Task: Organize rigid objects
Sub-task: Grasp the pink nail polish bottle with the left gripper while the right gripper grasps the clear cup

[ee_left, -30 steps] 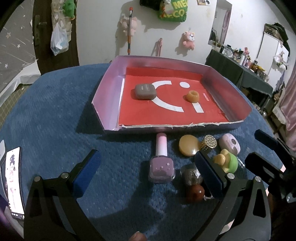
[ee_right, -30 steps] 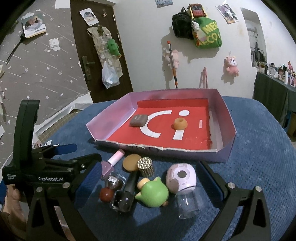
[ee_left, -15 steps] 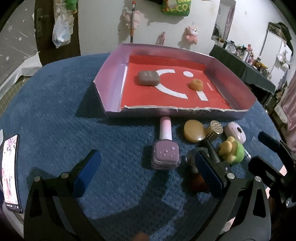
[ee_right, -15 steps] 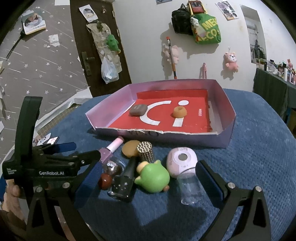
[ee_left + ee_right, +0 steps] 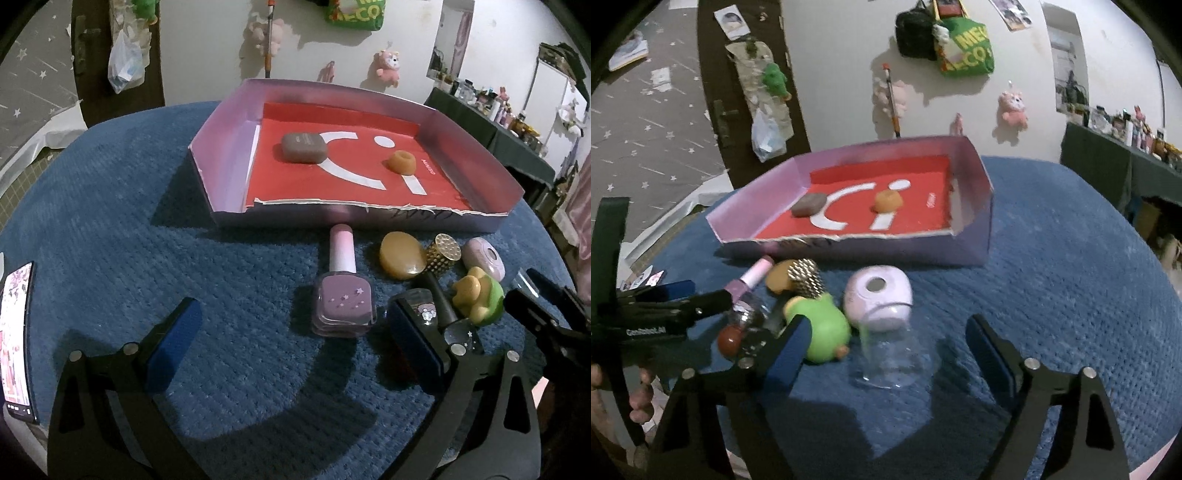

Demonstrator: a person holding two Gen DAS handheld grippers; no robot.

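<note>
Surface: round table (image 5: 110,229) under a blue textured cloth.
Tray: shallow lilac box (image 5: 225,155) with a red liner, at the far middle of the table; inside lie a grey-brown rounded case (image 5: 304,147) and a small orange ring-shaped piece (image 5: 402,162), apart from each other.
Cluster: the loose items sit just in front of the tray's near wall.
Nail polish: lilac bottle (image 5: 345,302) lying flat, long axis running toward the tray, pink cap (image 5: 341,253) pointing at the near wall, square body toward the viewer.
Clear jar: small transparent jar (image 5: 890,354) on its side, long axis toward the tray, its far end touching the lilac round-lidded pot (image 5: 879,297).
Green toy: green figure (image 5: 822,328) just left of the jar, against the right gripper's left finger.
Others: amber disc (image 5: 402,254), gold studded cap (image 5: 443,253), dark glitter bottle (image 5: 436,299); packed close together.
Left gripper (image 5: 291,343): jaws released and wide, hovering low over the cloth; the polish bottle's body lies between the fingers, no pad touching it.
Right gripper (image 5: 886,347): jaws have just been closing, not yet clenched; the clear jar lies between them, pads apart from it.
Edge item: lit phone (image 5: 16,339) at the table's left rim.
</note>
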